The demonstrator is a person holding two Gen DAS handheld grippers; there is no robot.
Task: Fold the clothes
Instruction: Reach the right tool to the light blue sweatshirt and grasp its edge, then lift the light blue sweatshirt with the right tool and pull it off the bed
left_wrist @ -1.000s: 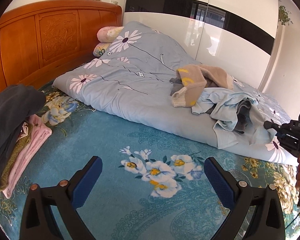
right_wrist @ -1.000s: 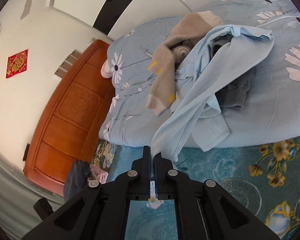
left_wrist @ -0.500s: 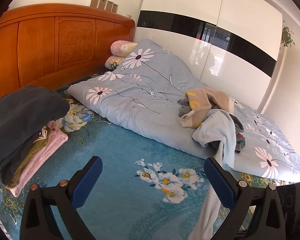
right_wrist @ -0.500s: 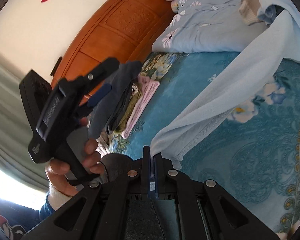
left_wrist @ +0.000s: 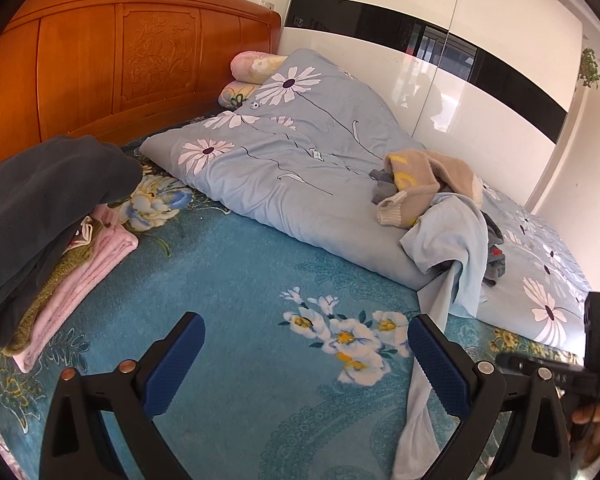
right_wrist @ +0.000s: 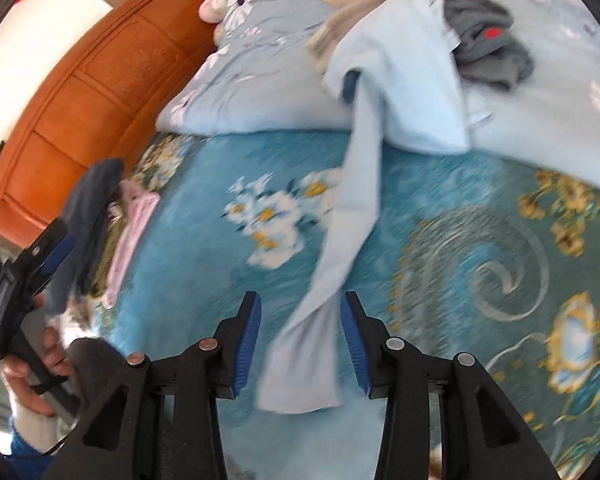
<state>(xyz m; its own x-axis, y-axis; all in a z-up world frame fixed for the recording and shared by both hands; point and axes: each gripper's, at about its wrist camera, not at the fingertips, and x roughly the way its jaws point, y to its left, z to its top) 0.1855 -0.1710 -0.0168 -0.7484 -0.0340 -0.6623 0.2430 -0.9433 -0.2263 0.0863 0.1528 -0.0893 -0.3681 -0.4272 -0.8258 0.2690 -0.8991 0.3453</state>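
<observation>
Teal floral bedspread [left_wrist: 240,280] gives you the bare working surface, bounded by the carved wooden headboard [left_wrist: 120,52] and the blue daisy duvet [left_wrist: 284,160] pushed aside. Your right gripper [right_wrist: 300,336] is opening its jaws; the pale blue garment [right_wrist: 400,72] has one long end lying between the blue pads [right_wrist: 246,340], which no longer press it. That end trails down from the unsorted pile on the duvet, where a beige knit [left_wrist: 424,172] and a grey item [right_wrist: 488,40] remain, so the garment appears part-way dragged onto the flat area for spreading. Your left gripper [left_wrist: 304,356] hovers wide open and empty above the bedspread, apparently ready to take a second corner. Finished pieces sit stacked at the side: dark grey garment [left_wrist: 40,196] over pink folded cloth [left_wrist: 96,264], clear of the working area.
</observation>
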